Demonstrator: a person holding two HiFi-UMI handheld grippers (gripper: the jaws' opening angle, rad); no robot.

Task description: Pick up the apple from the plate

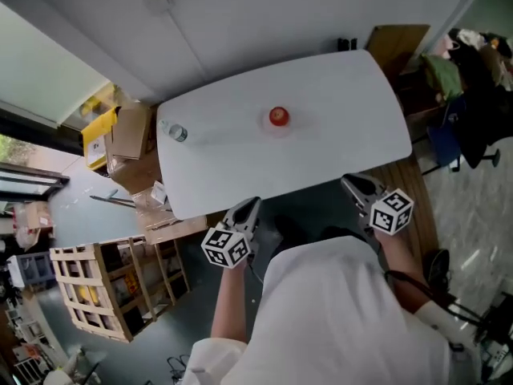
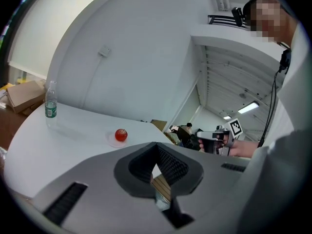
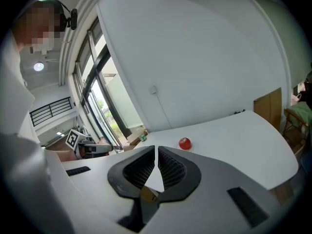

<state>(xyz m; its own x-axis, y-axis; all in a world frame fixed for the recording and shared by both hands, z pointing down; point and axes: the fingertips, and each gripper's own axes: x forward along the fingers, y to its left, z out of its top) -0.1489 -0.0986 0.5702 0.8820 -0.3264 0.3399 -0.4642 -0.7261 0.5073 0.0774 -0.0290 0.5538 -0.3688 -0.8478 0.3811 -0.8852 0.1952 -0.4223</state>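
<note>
A red apple [image 1: 277, 116] sits on a small pale plate [image 1: 278, 128] near the middle of the white table [image 1: 353, 111]. Both grippers hover off the table's near edge, well short of the apple. My left gripper [image 1: 250, 208] is shut with nothing in it, and in its own view the left gripper [image 2: 156, 146] has the apple [image 2: 121, 134] and plate [image 2: 113, 140] ahead and to the left. My right gripper [image 1: 353, 185] is also shut and empty. From the right gripper [image 3: 156, 150], the apple [image 3: 185, 143] lies ahead, slightly right.
A clear water bottle [image 1: 175, 131] stands at the table's left end, also in the left gripper view as the bottle [image 2: 50, 104]. Cardboard boxes [image 1: 128, 139] and a wooden crate [image 1: 96, 295] lie on the floor at the left; chairs with clothes [image 1: 465, 95] stand at the right.
</note>
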